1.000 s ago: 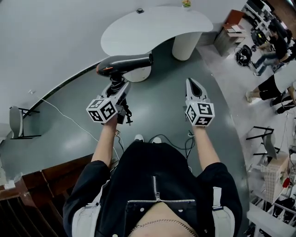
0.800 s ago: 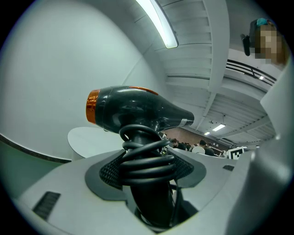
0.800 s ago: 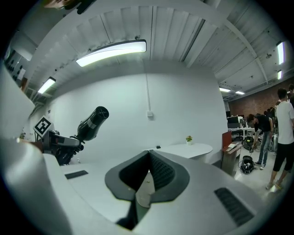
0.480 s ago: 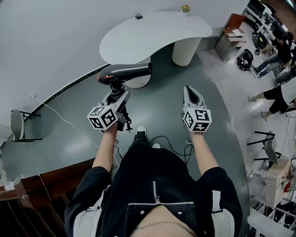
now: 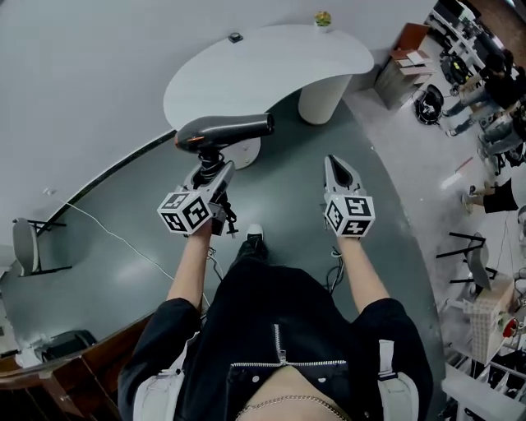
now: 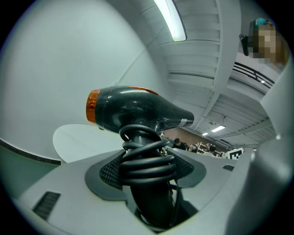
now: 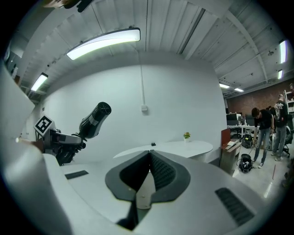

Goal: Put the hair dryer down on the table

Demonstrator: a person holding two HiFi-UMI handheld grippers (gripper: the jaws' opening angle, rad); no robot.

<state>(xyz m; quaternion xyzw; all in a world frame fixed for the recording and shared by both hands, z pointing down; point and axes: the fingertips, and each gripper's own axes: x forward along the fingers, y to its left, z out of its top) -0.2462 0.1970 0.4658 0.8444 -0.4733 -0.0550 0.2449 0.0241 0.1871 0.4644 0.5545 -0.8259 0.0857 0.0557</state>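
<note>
A black hair dryer [image 5: 223, 129] with an orange rear ring is held upright, nozzle pointing right. My left gripper [image 5: 212, 168] is shut on its handle, where the coiled cord [image 6: 143, 160] is wound. The dryer's body [image 6: 133, 110] fills the left gripper view, and the dryer [image 7: 94, 120] also shows at the left of the right gripper view. My right gripper [image 5: 336, 165] is shut and empty, level with the left one. The white curved table [image 5: 263, 66] lies ahead, beyond both grippers; its top [image 7: 183, 148] shows in the right gripper view.
A small black object [image 5: 235, 37] and a small potted plant [image 5: 322, 18] sit on the table's far side. A wooden cabinet [image 5: 403, 57] stands right of the table. People [image 5: 501, 107] move at the far right. A cable [image 5: 107, 226] runs across the green floor.
The person has stepped towards the table; it now lies closer under both grippers. The dryer stays in the left gripper, the right gripper stays shut.
</note>
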